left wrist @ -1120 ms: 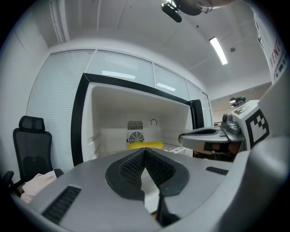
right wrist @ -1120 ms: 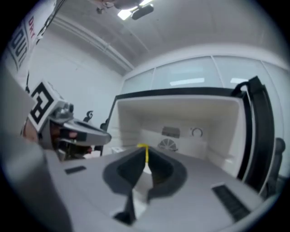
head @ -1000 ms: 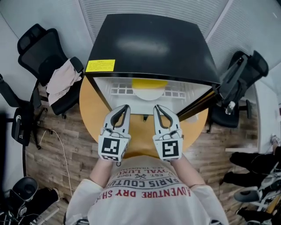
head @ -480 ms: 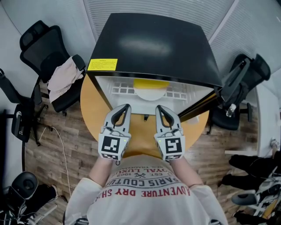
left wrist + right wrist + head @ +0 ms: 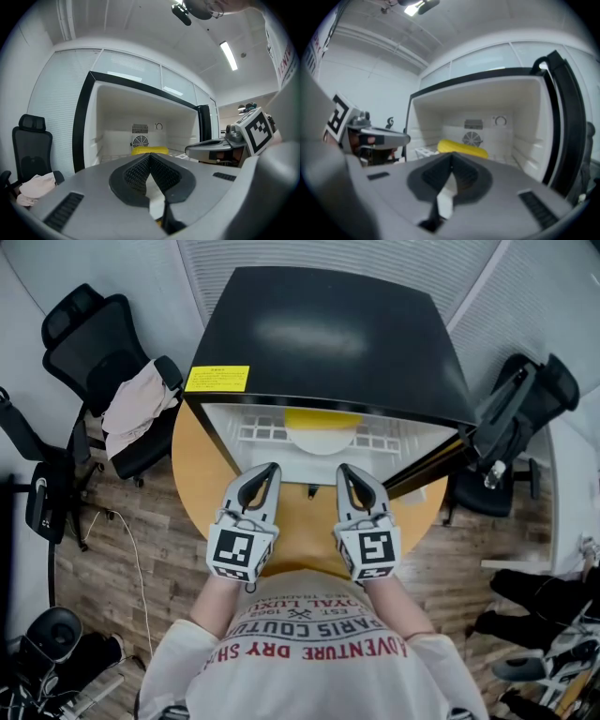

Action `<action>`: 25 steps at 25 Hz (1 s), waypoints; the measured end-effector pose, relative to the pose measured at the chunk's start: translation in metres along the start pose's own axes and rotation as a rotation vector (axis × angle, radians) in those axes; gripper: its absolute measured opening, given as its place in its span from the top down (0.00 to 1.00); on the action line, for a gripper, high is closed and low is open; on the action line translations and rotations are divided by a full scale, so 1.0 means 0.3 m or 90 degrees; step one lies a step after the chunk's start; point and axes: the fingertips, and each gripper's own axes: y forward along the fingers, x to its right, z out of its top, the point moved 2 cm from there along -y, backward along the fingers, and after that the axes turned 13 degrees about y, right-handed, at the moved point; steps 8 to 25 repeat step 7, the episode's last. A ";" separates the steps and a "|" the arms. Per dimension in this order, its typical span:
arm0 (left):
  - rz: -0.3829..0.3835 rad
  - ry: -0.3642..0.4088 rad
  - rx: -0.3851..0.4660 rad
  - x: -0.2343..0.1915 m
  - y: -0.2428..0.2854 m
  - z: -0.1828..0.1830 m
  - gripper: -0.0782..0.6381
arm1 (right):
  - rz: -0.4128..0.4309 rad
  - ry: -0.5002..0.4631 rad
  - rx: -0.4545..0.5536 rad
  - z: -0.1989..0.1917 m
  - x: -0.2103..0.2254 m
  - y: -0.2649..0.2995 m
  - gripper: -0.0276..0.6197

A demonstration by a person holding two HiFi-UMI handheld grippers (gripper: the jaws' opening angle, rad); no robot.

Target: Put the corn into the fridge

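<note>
The yellow corn [image 5: 321, 417] lies on a white plate [image 5: 321, 438] inside the open black fridge [image 5: 319, 334]. It also shows deep in the white interior as corn [image 5: 149, 150] in the left gripper view and corn [image 5: 461, 147] in the right gripper view. My left gripper [image 5: 272, 468] and right gripper [image 5: 342, 468] hover side by side over the round wooden table [image 5: 192, 474], just outside the fridge opening. Both are shut with nothing between the jaws, which meet at the tips [image 5: 150, 154] [image 5: 451, 154]. Each gripper points level at the corn.
The fridge door [image 5: 427, 465] swings open to the right. A black office chair [image 5: 89, 343] draped with a pale cloth [image 5: 136, 409] stands at the left, and another chair [image 5: 516, 399] stands at the right. Cables and gear lie on the wooden floor [image 5: 112, 549].
My right gripper has shifted slightly to the right and rolled a little. The left gripper has stayed where it was. The corn has not moved.
</note>
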 end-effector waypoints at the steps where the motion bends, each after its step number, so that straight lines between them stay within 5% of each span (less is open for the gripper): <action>1: -0.003 -0.005 0.004 0.001 0.000 0.002 0.85 | 0.004 0.014 0.001 -0.003 0.003 0.001 0.91; 25: -0.012 -0.004 0.001 0.009 0.004 -0.002 0.85 | -0.001 0.020 0.000 -0.004 0.029 0.002 0.91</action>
